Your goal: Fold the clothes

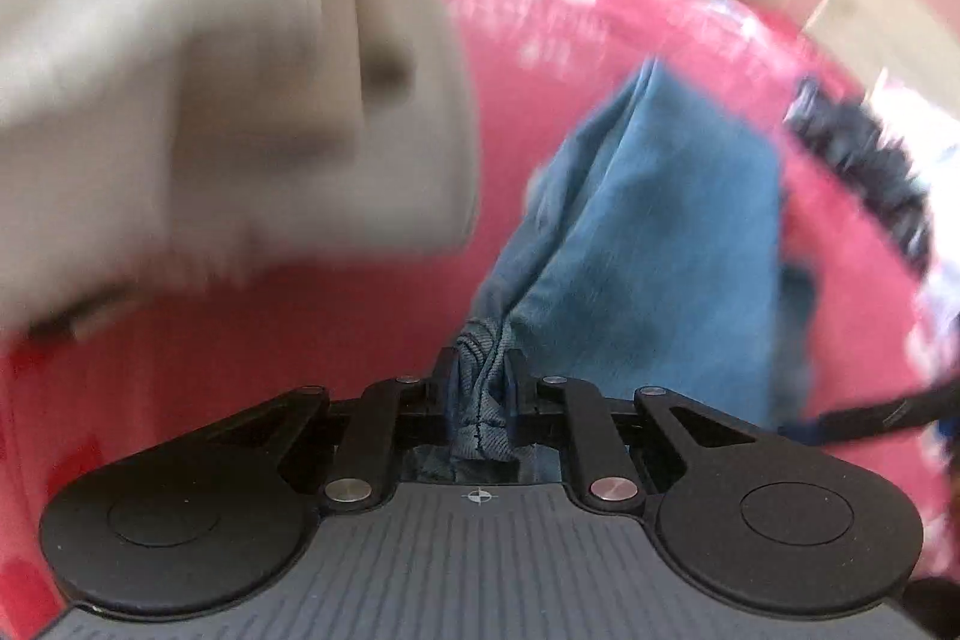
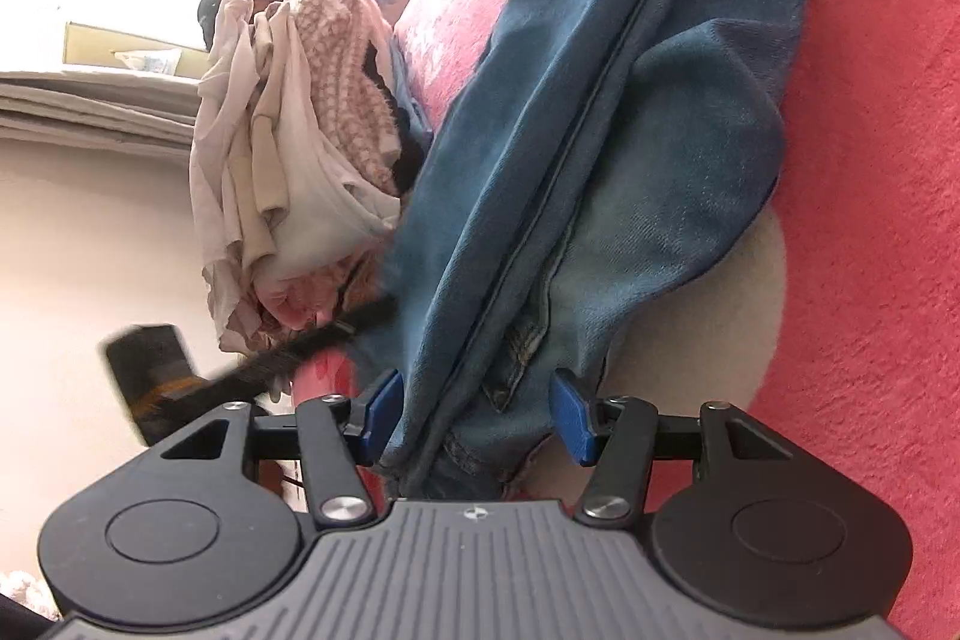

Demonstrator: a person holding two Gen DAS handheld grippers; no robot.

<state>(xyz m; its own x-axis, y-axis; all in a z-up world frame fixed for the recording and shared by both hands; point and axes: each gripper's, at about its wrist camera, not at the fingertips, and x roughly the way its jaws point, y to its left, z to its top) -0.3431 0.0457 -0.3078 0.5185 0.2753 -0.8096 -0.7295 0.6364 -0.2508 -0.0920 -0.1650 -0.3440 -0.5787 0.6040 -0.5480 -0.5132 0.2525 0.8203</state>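
Note:
A pair of blue jeans (image 1: pixel 648 232) lies stretched over a pink blanket (image 1: pixel 300 340). My left gripper (image 1: pixel 480 370) is shut on a bunched hem of the jeans, and the denim fills the narrow gap between its black fingers. In the right wrist view the jeans (image 2: pixel 600 130) run away from me along a long seam. My right gripper (image 2: pixel 477 400) holds a thick end of them, with its blue pads (image 2: pixel 384 400) against the fabric on both sides.
A blurred beige cloth (image 1: pixel 210 70) hangs close at the upper left. A dark ruffled garment (image 1: pixel 864 172) lies at the right on the blanket. A pile of pale and pink knit clothes (image 2: pixel 300 130) sits left of the jeans. A beige patch (image 2: pixel 720 328) shows under them.

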